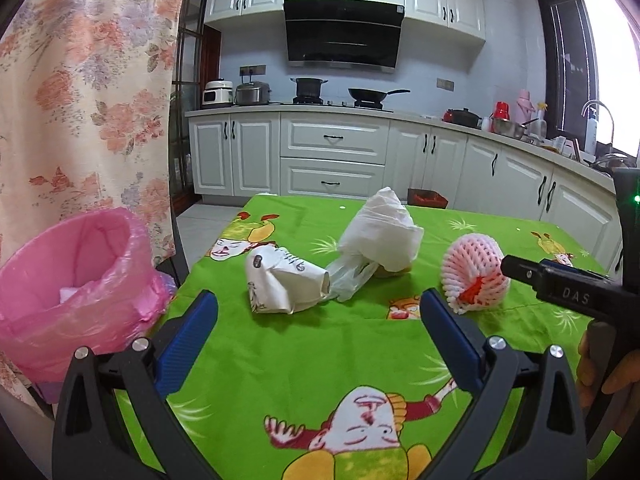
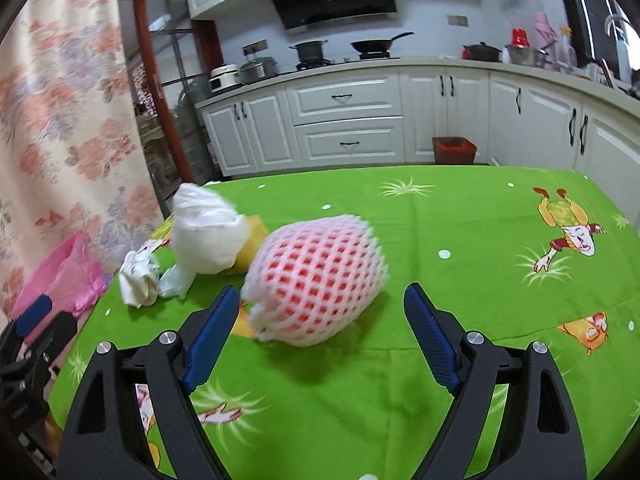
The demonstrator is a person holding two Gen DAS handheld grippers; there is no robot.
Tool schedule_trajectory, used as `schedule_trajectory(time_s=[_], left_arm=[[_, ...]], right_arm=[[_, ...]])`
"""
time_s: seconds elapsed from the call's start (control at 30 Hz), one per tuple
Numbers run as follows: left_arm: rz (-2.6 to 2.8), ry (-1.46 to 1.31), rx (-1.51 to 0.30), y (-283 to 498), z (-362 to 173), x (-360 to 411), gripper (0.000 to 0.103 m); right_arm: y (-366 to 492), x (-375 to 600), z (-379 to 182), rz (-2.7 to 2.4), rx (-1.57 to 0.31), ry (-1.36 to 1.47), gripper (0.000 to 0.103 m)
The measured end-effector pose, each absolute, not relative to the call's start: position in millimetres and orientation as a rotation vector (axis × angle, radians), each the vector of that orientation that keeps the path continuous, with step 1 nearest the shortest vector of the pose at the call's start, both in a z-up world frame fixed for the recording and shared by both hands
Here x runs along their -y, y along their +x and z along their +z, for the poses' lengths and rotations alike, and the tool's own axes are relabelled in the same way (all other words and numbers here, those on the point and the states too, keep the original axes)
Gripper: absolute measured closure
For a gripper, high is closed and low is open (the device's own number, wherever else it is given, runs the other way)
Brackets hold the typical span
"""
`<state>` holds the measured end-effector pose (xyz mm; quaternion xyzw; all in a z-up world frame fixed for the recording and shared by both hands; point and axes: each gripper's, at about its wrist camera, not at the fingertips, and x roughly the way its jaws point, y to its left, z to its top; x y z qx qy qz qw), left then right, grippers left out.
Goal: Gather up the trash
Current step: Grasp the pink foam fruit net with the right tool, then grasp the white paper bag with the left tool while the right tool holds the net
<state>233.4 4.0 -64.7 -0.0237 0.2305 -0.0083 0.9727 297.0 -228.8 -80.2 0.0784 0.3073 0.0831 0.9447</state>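
Note:
On the green cartoon tablecloth point(image 1: 320, 344) lie a crumpled white paper wrapper point(image 1: 284, 282), a white plastic bag point(image 1: 380, 236) and a pink foam fruit net point(image 1: 474, 276) with red inside. My left gripper point(image 1: 318, 300) is open, just short of the wrapper, nothing between its fingers. My right gripper point(image 2: 318, 296) is open wide, and the foam net point(image 2: 316, 280) lies just ahead between its fingertips, untouched. The wrapper point(image 2: 138, 282) and bag point(image 2: 206, 232) sit to the net's left. The right gripper's body point(image 1: 568, 290) shows at the right edge of the left wrist view.
A bin lined with a pink bag point(image 1: 76, 280) stands off the table's left edge, below a floral curtain point(image 1: 88, 92). Kitchen cabinets point(image 1: 332, 152) and a small red-lined bin point(image 2: 454, 149) stand beyond the far table edge. A hand point(image 1: 612, 376) holds the right gripper.

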Motion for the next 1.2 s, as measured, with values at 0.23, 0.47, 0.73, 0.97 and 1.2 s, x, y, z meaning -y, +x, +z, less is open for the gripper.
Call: schedule_trajectory(time_s=[0.23,0.47,0.73,0.97,1.2], left_arm=[[0.001,-0.065,-0.472,238.5,-68.8,-8.6,0.005],[0.030,-0.068,-0.481,238.8,-72.5,-15.0,0.005],[0.040,-0.060,-0.496,241.1,-76.3,-14.8,0.005],[0.042,-0.052,-0.506,243.3,-79.2,-12.7,0.005],[0.050,-0.074,-0.518,247.4,-80.4,-18.6,0.005]], right_arm=[[320.6,229.3,-84.4,0.155,-0.648,0.200,0.019],[342.1,221.8,-92.3,0.116,-0.682,0.215,0.018],[364.1,215.2,-108.3,0.096,-0.752,0.199,0.018],[366.0,213.4,-113.1,0.103,-0.793,0.193,0.035],[337.8,211.5,-110.5,0.133,-0.776,0.124,0.067]])
